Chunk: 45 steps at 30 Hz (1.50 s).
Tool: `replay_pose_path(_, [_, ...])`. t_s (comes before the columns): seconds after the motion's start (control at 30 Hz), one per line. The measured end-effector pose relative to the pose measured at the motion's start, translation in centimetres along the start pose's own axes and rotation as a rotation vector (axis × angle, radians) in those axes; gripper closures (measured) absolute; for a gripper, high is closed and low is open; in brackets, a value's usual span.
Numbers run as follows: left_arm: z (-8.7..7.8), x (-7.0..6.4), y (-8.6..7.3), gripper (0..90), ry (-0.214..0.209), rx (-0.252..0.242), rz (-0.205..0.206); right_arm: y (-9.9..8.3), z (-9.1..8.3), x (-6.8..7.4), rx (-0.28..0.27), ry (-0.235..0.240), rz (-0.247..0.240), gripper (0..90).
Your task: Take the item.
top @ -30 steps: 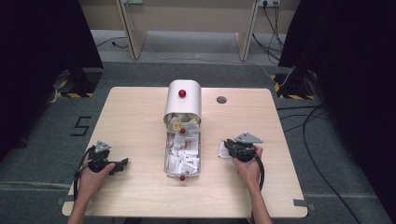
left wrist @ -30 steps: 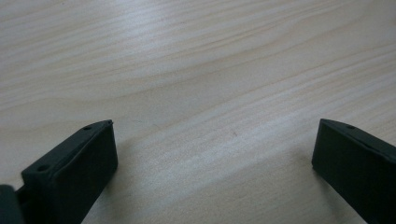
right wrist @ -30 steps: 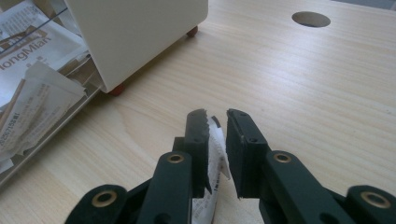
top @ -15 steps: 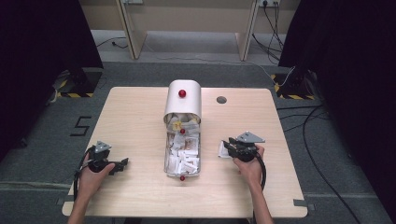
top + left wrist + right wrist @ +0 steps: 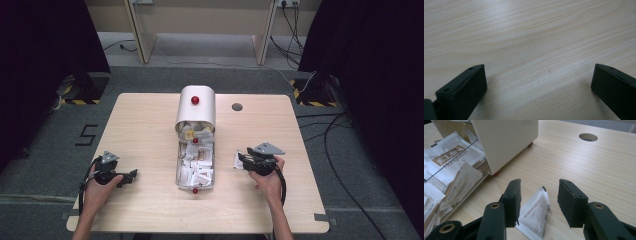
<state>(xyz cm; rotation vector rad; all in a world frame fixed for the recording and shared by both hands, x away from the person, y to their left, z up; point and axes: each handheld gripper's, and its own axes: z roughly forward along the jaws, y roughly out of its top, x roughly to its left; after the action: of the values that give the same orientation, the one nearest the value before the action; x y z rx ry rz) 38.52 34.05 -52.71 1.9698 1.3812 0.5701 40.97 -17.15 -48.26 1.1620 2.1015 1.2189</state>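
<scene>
Spreading under everything, the bench [image 5: 150, 130] carries a white box [image 5: 196, 102] whose open tray [image 5: 196, 167] spills packets with unreadable print. Right of it, the right tongs [image 5: 539, 197] gape around a sachet [image 5: 535, 213], partly hidden; left of it, the left tongs [image 5: 537, 85] stand wide, empty.

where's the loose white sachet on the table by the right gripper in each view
High view: the sachet lies flat on the table, just left of the right gripper, right of the clear drawer.
Right gripper view: the sachet lies low in the middle, between the open jaws.
Left gripper view: bare table between open jaws, no sachet.
Shared landmark: the white box behind the drawer.
</scene>
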Motion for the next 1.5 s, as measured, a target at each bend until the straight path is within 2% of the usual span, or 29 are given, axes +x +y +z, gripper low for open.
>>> replay_pose_path(0.23, [0.1,0.0,0.1,0.0,0.002,0.0,-0.004,0.1,-0.8,0.5,-0.013,0.006,0.007,47.2])
replay_pose_path(0.43, [0.1,0.0,0.1,0.0,0.002,-0.001,-0.004,-0.7,-1.9,0.7,-0.003,0.012,0.016,44.7])
replay_pose_path(0.83, [0.1,0.0,0.1,0.0,0.002,-0.001,-0.004,-1.7,-2.6,0.5,0.021,0.006,0.024,43.2])
replay_pose_path(1.03, [0.1,0.0,0.1,0.0,0.002,0.0,-0.003,-1.7,-2.7,1.0,0.027,0.012,0.019,41.8])
replay_pose_path(1.5, [0.1,0.0,0.1,0.0,0.0,0.001,0.0,-1.8,-3.9,1.2,0.026,0.004,0.017,40.8])
